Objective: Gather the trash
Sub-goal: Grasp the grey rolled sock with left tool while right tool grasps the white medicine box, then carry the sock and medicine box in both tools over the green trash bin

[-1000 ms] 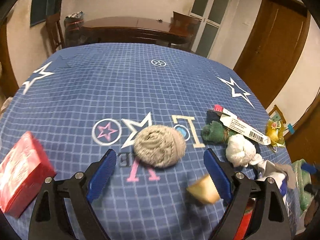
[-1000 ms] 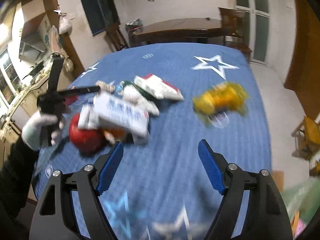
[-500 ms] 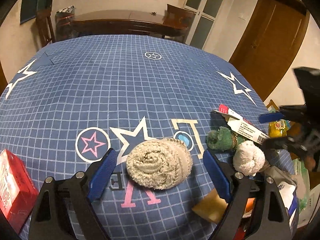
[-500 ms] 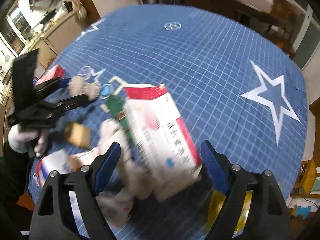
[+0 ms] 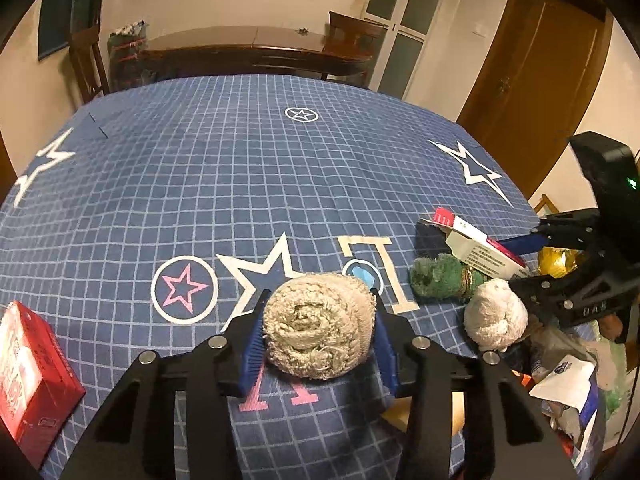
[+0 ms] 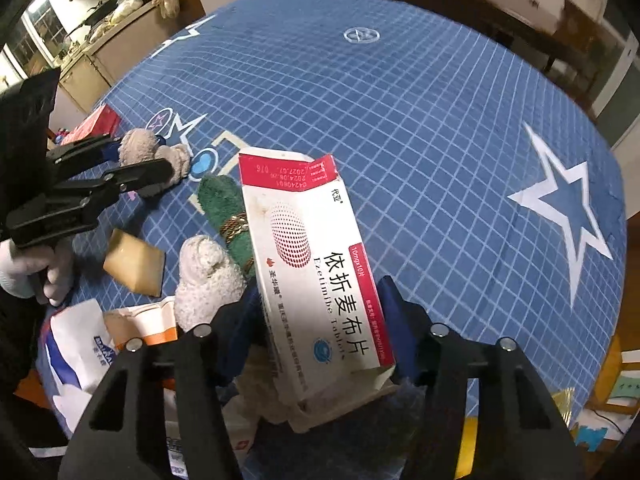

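Between closing left claw (image 5: 318,344) pads: beige rolled towel (image 5: 318,326), fuzzy, gripped

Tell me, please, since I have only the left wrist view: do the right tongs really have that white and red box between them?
Observer: Yes. The right tongs are closing, with the medicine box between their blue pads.
Operator: Thank you. Is the box sealed?
Observer: No. Its far end is open, and the red flaps stand up.
Operator: Can you read its face?
Observer: Yes. Beside the Chinese characters it says Ezetimibe Tablets.
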`<state>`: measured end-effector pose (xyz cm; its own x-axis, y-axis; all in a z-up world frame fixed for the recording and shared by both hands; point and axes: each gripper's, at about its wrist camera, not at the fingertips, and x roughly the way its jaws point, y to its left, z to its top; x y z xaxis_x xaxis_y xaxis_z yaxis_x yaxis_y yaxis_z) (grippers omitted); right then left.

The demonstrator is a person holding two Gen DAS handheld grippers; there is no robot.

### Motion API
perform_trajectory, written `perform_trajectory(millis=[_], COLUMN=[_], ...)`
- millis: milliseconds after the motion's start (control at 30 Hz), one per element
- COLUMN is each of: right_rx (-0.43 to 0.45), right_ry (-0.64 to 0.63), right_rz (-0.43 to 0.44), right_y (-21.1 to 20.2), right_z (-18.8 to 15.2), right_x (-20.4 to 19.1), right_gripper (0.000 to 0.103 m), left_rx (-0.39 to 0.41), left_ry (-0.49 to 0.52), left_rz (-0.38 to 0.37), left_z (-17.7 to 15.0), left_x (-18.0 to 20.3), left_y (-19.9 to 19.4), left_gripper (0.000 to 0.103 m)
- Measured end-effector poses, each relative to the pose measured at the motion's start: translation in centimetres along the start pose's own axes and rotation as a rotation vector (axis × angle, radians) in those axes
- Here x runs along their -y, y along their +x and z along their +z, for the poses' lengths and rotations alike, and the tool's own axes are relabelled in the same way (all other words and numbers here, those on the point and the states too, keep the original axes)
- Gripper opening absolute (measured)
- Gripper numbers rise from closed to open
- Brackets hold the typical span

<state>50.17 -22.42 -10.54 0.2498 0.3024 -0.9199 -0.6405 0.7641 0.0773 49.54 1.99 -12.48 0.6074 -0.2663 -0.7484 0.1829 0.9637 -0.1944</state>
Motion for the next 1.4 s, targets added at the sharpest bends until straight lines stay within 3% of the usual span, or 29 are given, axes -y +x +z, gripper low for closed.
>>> perform_trajectory(millis=[233,400,600,900,1100,1400], right_rx=[0.211,0.361,0.501,0.71,0.796,0.82], right_ry=[0.111,0.174,0.212,0.271,0.286,0.31], right_rz=[-0.09,-0.151,-0.253,-0.409,-0.469,-0.497], right_y=[-4.5,-8.4,-11.0,-14.5,-15.6,-16.9], right_z=[-3.6,-7.3,-12.1,-18.8,-21.5,-24.1], right_x=[-0.2,-2.7,-7.9,-13.9,-16.1,-17.2], right_gripper=[0.053,0.053,0.053,0.054,0.054,0.055], left_rx=[0.066,0.172,0.317,0.443,0.483,0.477], left_ry=[-0.005,-0.002,0.017,0.017,0.041,0.071], left_rz=[0.041,0.086,0.135,0.128,0.102,0.087], left_z=[-0.7,-1.9,-6.2,-13.3,-15.8,-16.9], left_x=[0.8,2.1,5.8,11.2,14.7,18.0], left_y=[-2.5,-7.4,-14.4,-20.5,-22.8,-24.2], left_gripper=[0.046,0.046,0.047,0.047,0.048,0.048])
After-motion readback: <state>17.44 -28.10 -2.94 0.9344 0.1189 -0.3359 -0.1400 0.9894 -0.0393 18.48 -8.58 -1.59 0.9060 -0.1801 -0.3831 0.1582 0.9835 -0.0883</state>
